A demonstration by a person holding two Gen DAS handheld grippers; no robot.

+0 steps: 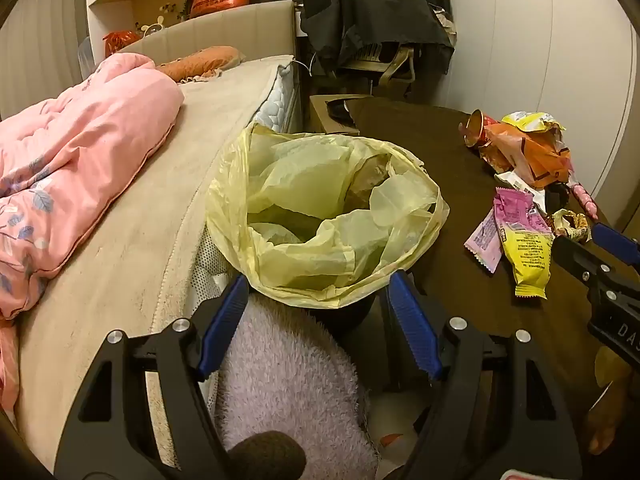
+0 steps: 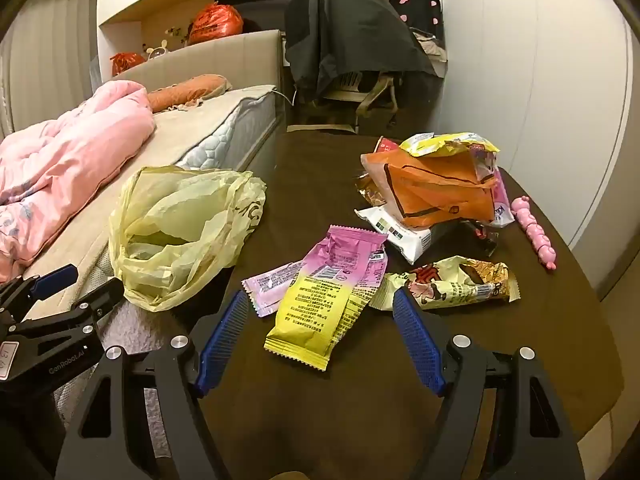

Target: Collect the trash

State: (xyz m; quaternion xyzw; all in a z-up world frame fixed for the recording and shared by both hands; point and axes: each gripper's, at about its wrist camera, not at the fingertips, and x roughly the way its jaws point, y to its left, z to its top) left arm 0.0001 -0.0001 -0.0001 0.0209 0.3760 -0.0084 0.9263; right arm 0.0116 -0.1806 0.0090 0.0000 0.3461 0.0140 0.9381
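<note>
The right gripper (image 2: 320, 326) is held over the near edge of a dark brown table (image 2: 328, 400), its blue pads spread wide with nothing clamped between them. Just ahead of it, a pink and yellow wrapper (image 2: 328, 292) is laid flat on the table, partly over a pale pink wrapper (image 2: 270, 284) at its left. Just beside it on the right, a cream wrapper with a torn brown end (image 2: 456, 282) is seen, its near corner close to the right pad. The left gripper (image 1: 318, 316) is likewise held with its pads wide apart and empty, above a fluffy pale towel (image 1: 288, 368). Directly beyond its fingertips, a yellow plastic bag (image 1: 320, 216) is opened upward over a bin at the left edge of the table, beside a bed (image 1: 132, 220). Farther back on the table, a heap of trash is topped by an orange bag (image 2: 440, 188), with a white packet (image 2: 404, 236) underneath it and a yellow packet (image 2: 448, 142) behind it. A pink toy (image 2: 534, 232) is laid to the right of the heap. A pink quilt (image 1: 76, 160) is bunched on the bed, and a chair draped in dark cloth (image 2: 352, 44) is placed at the far wall.
</note>
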